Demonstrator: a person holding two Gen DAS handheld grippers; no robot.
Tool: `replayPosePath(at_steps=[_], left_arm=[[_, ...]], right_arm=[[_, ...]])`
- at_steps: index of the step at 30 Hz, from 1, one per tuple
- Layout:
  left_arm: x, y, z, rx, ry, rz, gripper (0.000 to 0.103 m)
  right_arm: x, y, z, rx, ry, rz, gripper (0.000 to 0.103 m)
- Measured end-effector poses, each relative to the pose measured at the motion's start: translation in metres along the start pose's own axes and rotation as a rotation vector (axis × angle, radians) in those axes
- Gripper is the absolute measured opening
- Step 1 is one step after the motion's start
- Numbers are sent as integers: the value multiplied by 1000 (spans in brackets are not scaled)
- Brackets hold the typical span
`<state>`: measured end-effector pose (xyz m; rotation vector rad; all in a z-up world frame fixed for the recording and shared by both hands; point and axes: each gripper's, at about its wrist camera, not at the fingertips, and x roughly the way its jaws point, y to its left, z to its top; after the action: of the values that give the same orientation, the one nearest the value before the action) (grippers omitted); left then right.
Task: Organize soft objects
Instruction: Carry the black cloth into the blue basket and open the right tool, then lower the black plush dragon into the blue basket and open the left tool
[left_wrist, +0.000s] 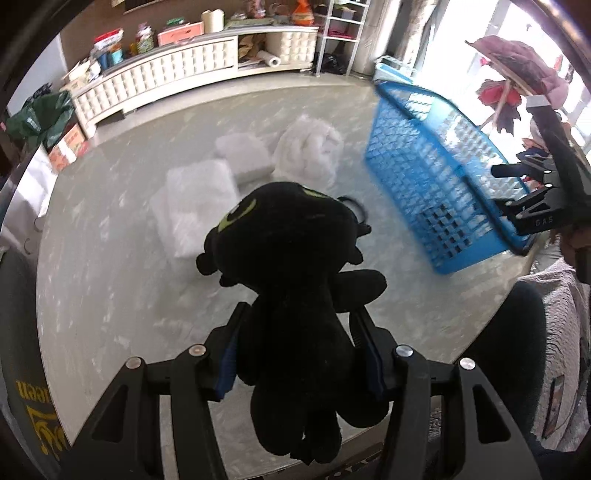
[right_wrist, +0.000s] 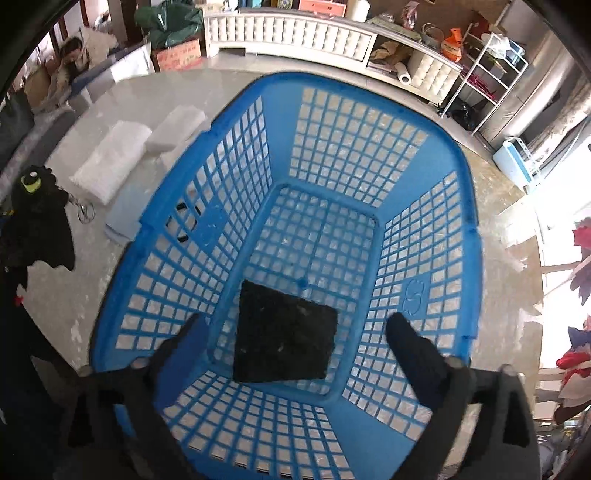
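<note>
My left gripper (left_wrist: 295, 332) is shut on a black plush toy (left_wrist: 295, 288) with green eyes, held above the marble table; the toy also shows at the left edge of the right wrist view (right_wrist: 37, 218). A blue plastic basket (left_wrist: 443, 162) stands to the right; in the right wrist view I look down into the basket (right_wrist: 369, 96). A black square sponge (right_wrist: 284, 332) lies on its floor. My right gripper (right_wrist: 295, 343) is open and empty above the basket's near side. White soft pads (left_wrist: 199, 206) lie on the table beyond the toy.
A white fluffy bundle (left_wrist: 310, 147) lies beside the pads. A metal key ring (right_wrist: 84, 212) hangs from the toy. A white cabinet (left_wrist: 166, 70) with clutter runs along the far wall. A dark chair (left_wrist: 517, 332) stands at the table's right edge.
</note>
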<state>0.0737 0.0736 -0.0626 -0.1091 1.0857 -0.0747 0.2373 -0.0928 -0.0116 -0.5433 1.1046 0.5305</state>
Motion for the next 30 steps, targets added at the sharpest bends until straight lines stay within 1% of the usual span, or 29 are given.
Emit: replayPosePath(at_steps=[5,7,11,14,15,20,21,24,27,30], left_arm=[[-15,-30,22,51,-19,-38,53],[-23,-44,37,80,-31,-55,53],[-37,-74,65,143,-63,-82,53],[-38,-101,91,206,-78,-93,53],[-37,-106,96,221,-79,-94,53],[-16,-147,128,320,-59,-106,53],[-10,-157,133,344,-54,-119,53],[8,-170,147,389,-38,-146,53],[27,-182,155,418,-9,-145,53],[54,-191,163,441,38,-139,53]], right_arm=[[-24,-3,-16,28,-58,1,103],[-41,3,-25,39,-81,5,103],[-72,-1,-42,65,-113,20,103],[-76,-13,-53,91,-115,-3,103],[-72,-18,-54,100,-112,-9,103],[-63,-40,-64,161,-94,-31,103],[-62,-45,-66,177,-89,-40,103],[-59,-59,-73,221,-84,-47,103],[-55,-69,-77,251,-78,-46,103],[-48,-77,-81,278,-71,-39,103]])
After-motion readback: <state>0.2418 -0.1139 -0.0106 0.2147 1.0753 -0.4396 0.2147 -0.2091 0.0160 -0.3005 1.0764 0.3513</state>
